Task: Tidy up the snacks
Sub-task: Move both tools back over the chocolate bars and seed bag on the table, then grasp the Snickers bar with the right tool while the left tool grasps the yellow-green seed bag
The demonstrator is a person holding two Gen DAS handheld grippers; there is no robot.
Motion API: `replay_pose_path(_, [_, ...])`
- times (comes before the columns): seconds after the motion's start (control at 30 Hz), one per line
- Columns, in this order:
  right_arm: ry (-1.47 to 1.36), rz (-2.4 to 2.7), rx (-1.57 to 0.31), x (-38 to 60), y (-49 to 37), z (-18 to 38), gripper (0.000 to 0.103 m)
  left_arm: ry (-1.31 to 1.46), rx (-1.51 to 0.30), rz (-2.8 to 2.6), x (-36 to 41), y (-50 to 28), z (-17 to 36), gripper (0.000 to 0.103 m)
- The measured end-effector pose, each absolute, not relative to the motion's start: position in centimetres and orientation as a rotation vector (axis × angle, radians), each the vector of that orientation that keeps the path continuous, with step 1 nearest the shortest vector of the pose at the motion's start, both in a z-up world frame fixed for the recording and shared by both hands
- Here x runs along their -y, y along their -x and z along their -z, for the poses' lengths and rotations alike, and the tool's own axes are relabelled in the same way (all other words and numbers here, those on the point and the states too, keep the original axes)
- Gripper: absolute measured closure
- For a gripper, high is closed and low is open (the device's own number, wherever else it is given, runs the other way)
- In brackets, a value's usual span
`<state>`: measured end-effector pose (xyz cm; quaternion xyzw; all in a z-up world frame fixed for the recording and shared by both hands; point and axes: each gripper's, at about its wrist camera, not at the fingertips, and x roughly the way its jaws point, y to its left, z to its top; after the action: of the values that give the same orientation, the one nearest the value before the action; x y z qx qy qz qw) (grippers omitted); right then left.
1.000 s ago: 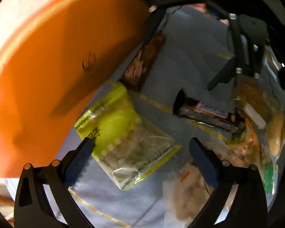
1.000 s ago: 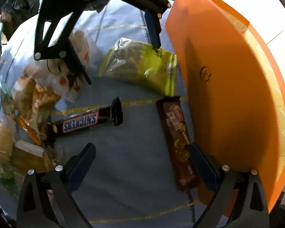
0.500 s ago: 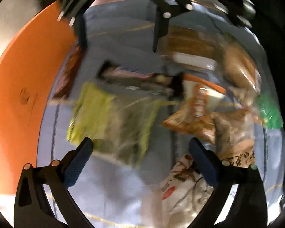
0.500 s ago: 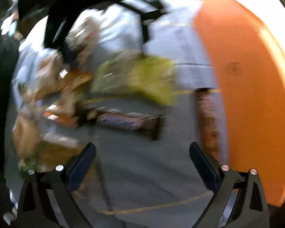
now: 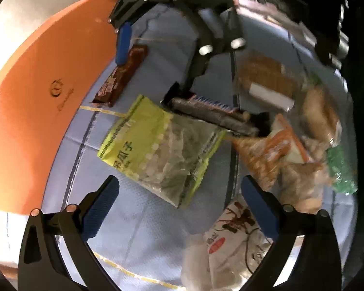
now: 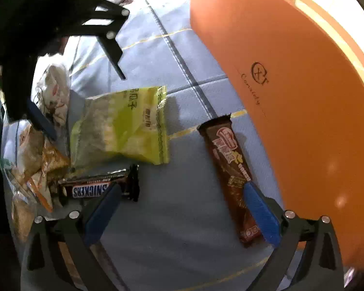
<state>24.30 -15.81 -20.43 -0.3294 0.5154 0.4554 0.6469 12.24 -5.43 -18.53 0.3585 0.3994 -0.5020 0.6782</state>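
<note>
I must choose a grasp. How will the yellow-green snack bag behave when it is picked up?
The yellow-green snack bag looks crinkled and thin, so it would likely flop and sag. Its glossy film may slip between fingers. It lies flat on the blue cloth, so it should slide, not roll.

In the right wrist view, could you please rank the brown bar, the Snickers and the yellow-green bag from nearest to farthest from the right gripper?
From the right gripper:
1. Brown bar, under the right-hand finger, beside the orange box; too close to call against the Snickers.
2. Snickers, at the left-hand fingertip.
3. Yellow-green bag, ahead, beyond the Snickers.
</note>
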Motion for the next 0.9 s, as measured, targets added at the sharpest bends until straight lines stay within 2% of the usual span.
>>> replay_pose_path(0.03, [0.863, -1.127, -1.182, 16.0, -22.4, 20.5, 0.003, -0.806, -0.898, 1.129, 5.6, -12.3, 18.6, 0.004])
replay_pose_path(0.07, [0.963, -1.221, -1.272, 16.3, -20.4, 21.3, 0.007, -0.799, -0.9, 1.13, 5.9, -12.2, 18.7, 0.004])
replay_pose_path(0.2, [0.87, -1.158, -1.242, 17.1, -20.0, 20.0, 0.005, -0.741, -0.92, 1.102, 5.9, -13.0, 18.1, 0.004])
replay_pose_path(0.23, [0.827, -1.036, -1.255, 17.3, -20.9, 19.9, 0.004, -0.737, -0.921, 1.08, 5.5, -13.7, 17.9, 0.004])
replay_pose_path(0.3, [0.644, -0.658, -1.412, 18.3, -23.8, 20.3, 0.004, -0.739, -0.95, 0.988, 3.9, -14.7, 17.7, 0.004])
replay_pose_path(0.4, [0.246, -0.39, -1.488, 20.3, -24.7, 19.3, 0.004, -0.626, -0.992, 0.875, 2.0, -15.6, 17.0, 0.004])
replay_pose_path(0.47, [0.165, -0.347, -1.464, 19.6, -23.6, 18.8, 0.004, -0.508, -1.032, 0.821, 1.0, -15.7, 16.5, 0.004])
replay_pose_path(0.6, [0.316, -0.216, -1.383, 17.2, -21.1, 20.6, 0.004, -0.347, -0.982, 0.776, -1.2, -14.9, 14.9, 0.004])
replay_pose_path(0.67, [0.183, -0.137, -1.335, 18.0, -20.9, 20.7, 0.006, -0.325, -0.992, 0.729, -1.9, -14.9, 14.5, 0.004])
replay_pose_path(0.7, [0.096, -0.127, -1.348, 18.9, -20.9, 20.8, 0.011, -0.318, -0.992, 0.713, -2.3, -14.5, 14.6, 0.004])
replay_pose_path(0.73, [0.079, -0.117, -1.335, 19.5, -20.8, 20.3, 0.033, -0.305, -0.991, 0.699, -2.6, -14.3, 14.6, 0.004])
replay_pose_path(0.77, [0.097, -0.133, -1.318, 19.6, -20.7, 19.6, 0.077, -0.29, -0.99, 0.673, -2.7, -14.3, 14.3, 0.004])
replay_pose_path(0.9, [0.18, -0.126, -1.293, 20.2, -20.1, 18.6, 0.08, -0.282, -0.989, 0.507, -1.5, -14.9, 13.7, 0.004])
